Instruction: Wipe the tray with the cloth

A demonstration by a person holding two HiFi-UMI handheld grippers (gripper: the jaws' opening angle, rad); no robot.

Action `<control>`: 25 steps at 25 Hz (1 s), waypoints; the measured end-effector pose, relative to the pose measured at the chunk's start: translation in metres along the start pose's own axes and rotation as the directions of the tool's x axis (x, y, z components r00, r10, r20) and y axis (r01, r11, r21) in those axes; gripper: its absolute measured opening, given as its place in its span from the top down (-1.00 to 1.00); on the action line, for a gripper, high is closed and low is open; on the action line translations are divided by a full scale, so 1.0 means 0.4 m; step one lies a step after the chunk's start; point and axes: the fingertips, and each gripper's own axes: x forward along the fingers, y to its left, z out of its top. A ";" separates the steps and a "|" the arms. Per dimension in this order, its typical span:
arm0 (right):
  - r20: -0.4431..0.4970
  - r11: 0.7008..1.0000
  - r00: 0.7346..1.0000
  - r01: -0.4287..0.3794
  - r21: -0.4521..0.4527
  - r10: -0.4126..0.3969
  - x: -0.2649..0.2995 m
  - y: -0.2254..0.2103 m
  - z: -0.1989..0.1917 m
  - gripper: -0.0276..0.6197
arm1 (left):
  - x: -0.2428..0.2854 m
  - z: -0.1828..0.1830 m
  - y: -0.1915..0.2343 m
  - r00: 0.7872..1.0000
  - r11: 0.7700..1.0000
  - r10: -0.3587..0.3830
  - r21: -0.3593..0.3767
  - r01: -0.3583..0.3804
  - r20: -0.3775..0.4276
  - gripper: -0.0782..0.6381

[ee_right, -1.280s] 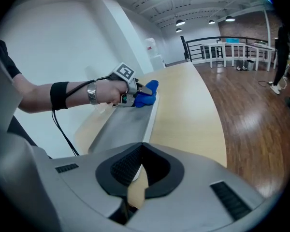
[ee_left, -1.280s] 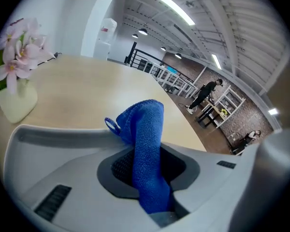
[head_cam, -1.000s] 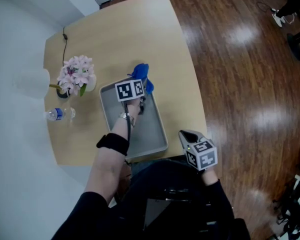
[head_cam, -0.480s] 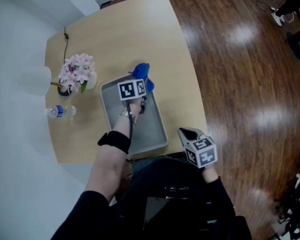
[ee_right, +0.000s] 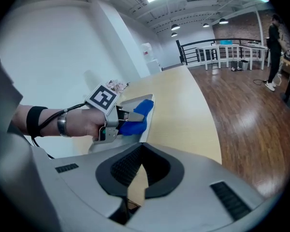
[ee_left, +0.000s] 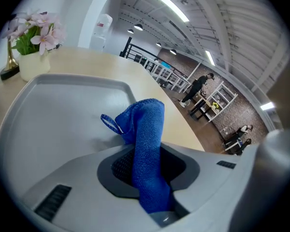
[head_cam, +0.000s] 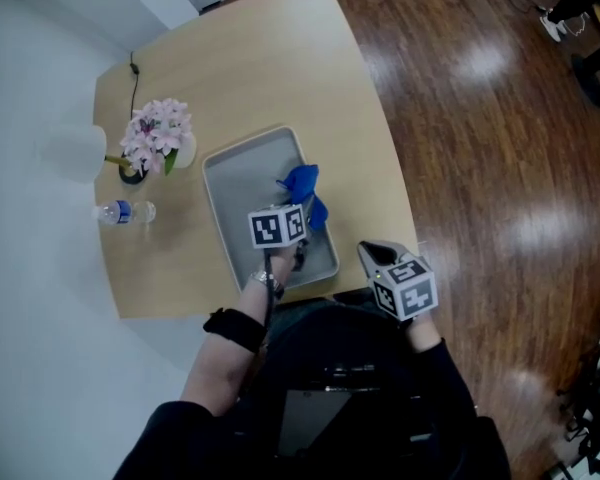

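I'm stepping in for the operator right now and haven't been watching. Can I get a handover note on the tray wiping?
Left gripper: shut on the blue cloth, over the near right part of the tray; the cloth's free end rests on the tray floor.
Right gripper: shut, empty, off the tray by the near edge of the table.
Done: cloth gripped and on the tray.
Left: wipe the tray; how much is already wiped doesn't show.
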 end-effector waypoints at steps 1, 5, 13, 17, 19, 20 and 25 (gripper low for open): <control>-0.001 1.000 1.000 -0.004 -0.007 0.004 0.000 0.006 -0.001 0.90 | -0.012 -0.031 -0.016 1.000 1.000 -0.010 0.009 0.010 -0.012 0.47; 0.004 0.999 1.000 -0.013 -0.034 0.013 -0.003 0.024 0.000 0.90 | -0.055 -0.139 -0.066 0.997 0.998 -0.045 0.036 0.047 -0.058 0.47; 0.003 0.999 1.000 -0.010 -0.048 0.010 -0.014 0.039 -0.009 0.90 | -0.112 -0.286 -0.131 0.982 0.989 -0.100 0.097 0.116 -0.158 0.47; 0.005 0.998 1.000 -0.010 -0.056 0.010 -0.011 0.045 -0.002 0.90 | -0.126 -0.323 -0.143 0.974 0.979 -0.101 0.154 0.134 -0.201 0.47; 0.003 0.998 1.000 -0.009 -0.060 0.009 -0.009 0.048 0.001 0.90 | -0.127 -0.327 -0.147 0.972 0.975 -0.107 0.167 0.144 -0.211 0.47; 0.002 0.998 1.000 -0.009 -0.062 0.010 -0.007 0.051 0.002 0.90 | -0.127 -0.327 -0.147 0.971 0.975 -0.111 0.168 0.148 -0.214 0.47; -0.003 0.997 1.000 -0.010 -0.077 0.010 0.001 0.062 0.013 0.90 | -0.127 -0.330 -0.152 0.966 0.972 -0.136 0.158 0.173 -0.220 0.48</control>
